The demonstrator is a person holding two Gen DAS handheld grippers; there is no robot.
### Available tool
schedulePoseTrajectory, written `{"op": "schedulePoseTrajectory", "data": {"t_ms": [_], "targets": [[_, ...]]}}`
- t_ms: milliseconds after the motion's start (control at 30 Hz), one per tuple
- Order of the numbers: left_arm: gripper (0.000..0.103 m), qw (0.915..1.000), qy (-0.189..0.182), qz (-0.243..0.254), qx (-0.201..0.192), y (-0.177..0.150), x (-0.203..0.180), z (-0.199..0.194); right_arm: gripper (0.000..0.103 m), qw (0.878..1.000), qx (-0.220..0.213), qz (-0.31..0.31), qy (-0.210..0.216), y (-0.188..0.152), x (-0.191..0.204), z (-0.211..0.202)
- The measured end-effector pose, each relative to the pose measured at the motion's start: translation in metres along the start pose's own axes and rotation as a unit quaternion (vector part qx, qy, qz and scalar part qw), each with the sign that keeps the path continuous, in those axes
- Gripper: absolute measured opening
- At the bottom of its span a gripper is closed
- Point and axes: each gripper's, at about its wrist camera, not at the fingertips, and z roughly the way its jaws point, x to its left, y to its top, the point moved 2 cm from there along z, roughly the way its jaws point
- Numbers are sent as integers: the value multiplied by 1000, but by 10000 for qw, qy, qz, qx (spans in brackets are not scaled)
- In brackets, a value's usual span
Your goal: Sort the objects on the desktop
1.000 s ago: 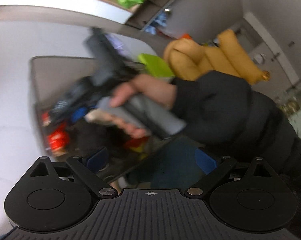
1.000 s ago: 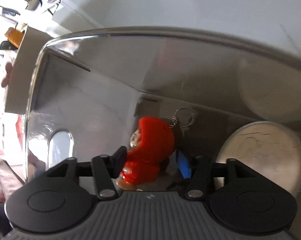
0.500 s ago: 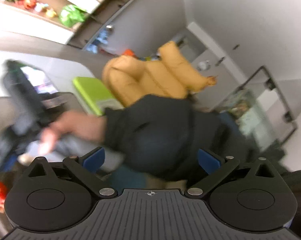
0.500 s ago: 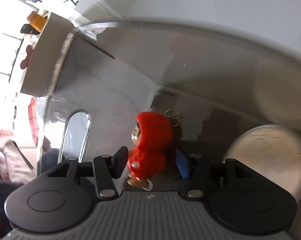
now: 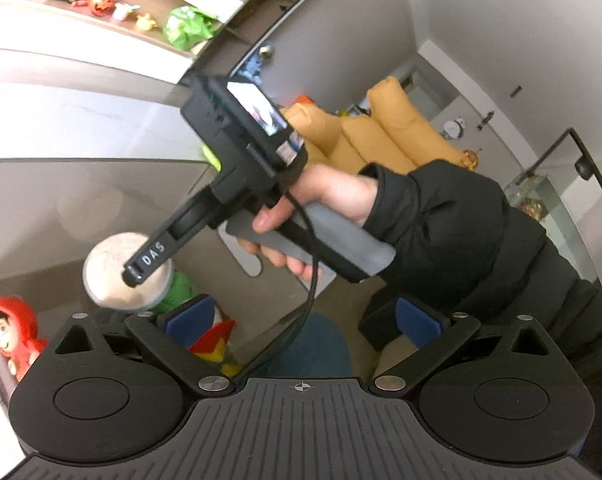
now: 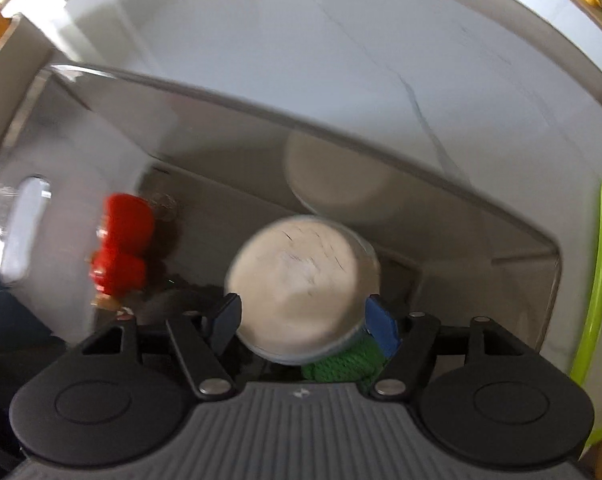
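A clear plastic bin (image 6: 341,128) holds a red hooded figurine with a key ring (image 6: 123,252), a round jar with a white lid (image 6: 301,288) and a green knitted toy (image 6: 341,364). My right gripper (image 6: 303,324) points down into the bin and its jaws are opening. The jar lid shows below and between its fingers, untouched by the pads, and the figurine lies free to the left. My left gripper (image 5: 303,320) hangs wide open with nothing in it, looking at the bin (image 5: 61,160), the figurine (image 5: 11,332), the jar (image 5: 117,276) and the hand (image 5: 333,200) holding the right tool.
A red and yellow item (image 5: 213,344) lies in the bin by the left finger. A lime green tray (image 6: 597,280) sits just right of the bin on the white table. A yellow cushioned chair (image 5: 381,132) and a toy shelf (image 5: 101,0) stand behind.
The right gripper let go of the red figurine, widened, rose and shifted right over the white-lidded jar. The left view swung, bringing the bin and the right tool into sharp view.
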Motion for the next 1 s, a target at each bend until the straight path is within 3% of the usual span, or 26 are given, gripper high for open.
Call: {"op": "schedulePoseTrajectory", "data": {"t_ms": [133, 200, 233, 267, 333, 367, 500, 567, 600, 633, 733, 867, 933, 1000], "targets": [[103, 9999, -24, -112, -26, -3, 7, -6, 80, 9995, -116, 275, 44, 2, -1, 17], [103, 9998, -50, -196, -89, -3, 12, -12, 75, 9992, -261, 312, -7, 3, -3, 13], [103, 9995, -70, -262, -150, -2, 16, -18, 61, 9989, -363, 283, -38, 2, -4, 11], [103, 9991, -70, -336, -242, 1, 20, -24, 53, 9986, -464, 255, -68, 2, -4, 10], [103, 9974, -39, -514, -505, 9, 27, -39, 9, 9980, -628, -10, -81, 0, -1, 0], [103, 9955, -22, -633, -700, 13, 32, -50, 3, 9973, -709, -148, -86, -1, 1, -5], [103, 9874, -30, -961, -1260, 31, 41, -78, 7, 9935, -981, -564, -105, -9, 10, -23], [103, 9847, -35, -1029, -1409, 42, 38, -83, 32, 9938, -869, -607, -338, -10, 9, -28], [103, 9838, -86, -1035, -1460, 48, 35, -83, 53, 9945, -813, -560, -342, -10, 6, -31], [103, 9836, -195, -1007, -1485, 54, 32, -82, 60, 9953, -757, -507, -333, -10, 2, -33], [103, 9847, -407, -793, -1496, 63, 24, -74, 62, 9986, -503, -131, -89, -9, -11, -24], [103, 9888, -124, -842, -1230, 51, 30, -55, 63, 9991, -62, 339, 230, -4, -26, 3], [103, 9885, -32, -946, -1183, 47, 36, -52, 69, 9984, 36, 443, 346, 0, -29, 13], [103, 9870, -51, -996, -1258, 46, 39, -57, 68, 9953, 22, 632, 740, 4, -33, 18]]}}
